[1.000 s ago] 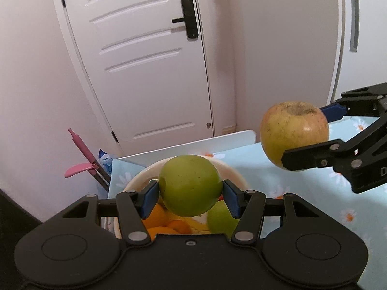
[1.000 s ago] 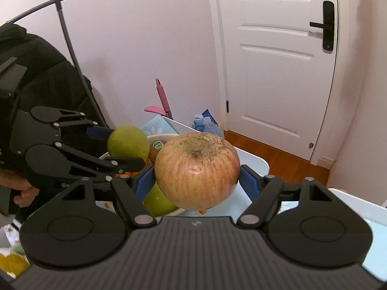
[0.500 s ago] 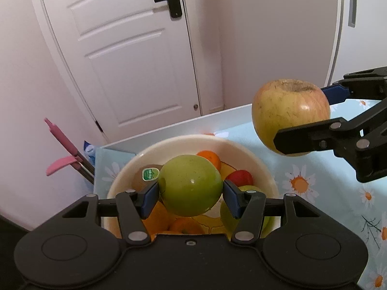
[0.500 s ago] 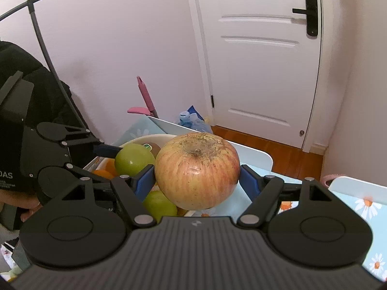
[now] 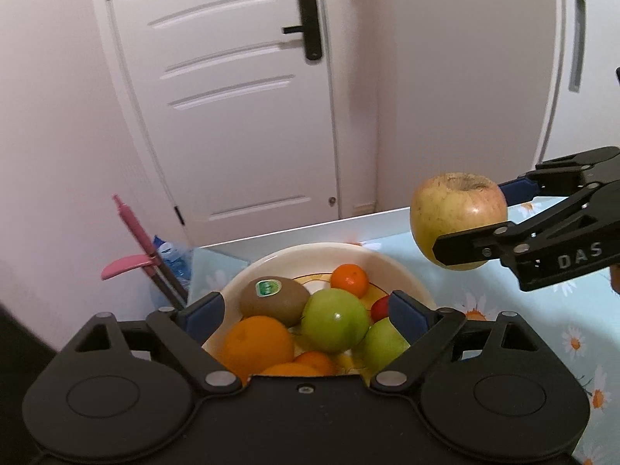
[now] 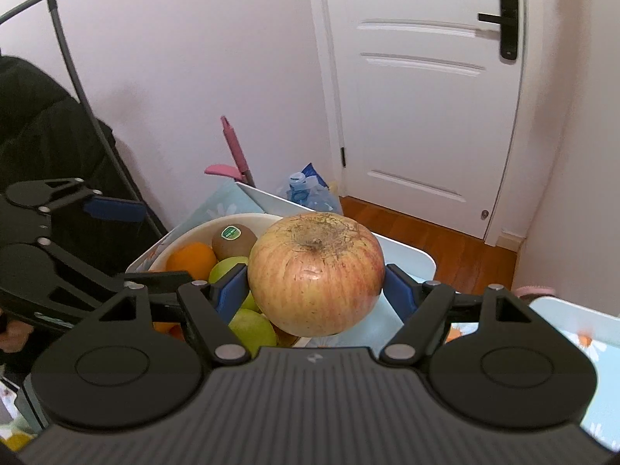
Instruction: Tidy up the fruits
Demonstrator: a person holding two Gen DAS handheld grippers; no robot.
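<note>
Left gripper (image 5: 306, 312) is spreading its blue-padded jaws wide over the round cream ceramic bowl (image 5: 407, 271), gripping nothing, while the smooth green apple (image 5: 335, 324) is lying between the pads inside that bowl, touching neither. Beside it in the bowl are sitting a brown stickered kiwi (image 5: 277, 300), a large orange (image 5: 257, 345) and a small mandarin (image 5: 348, 279). Right gripper (image 6: 316, 290) is clamping a big red-yellow striped apple (image 6: 316, 273) just above and beside the bowl's rim.
</note>
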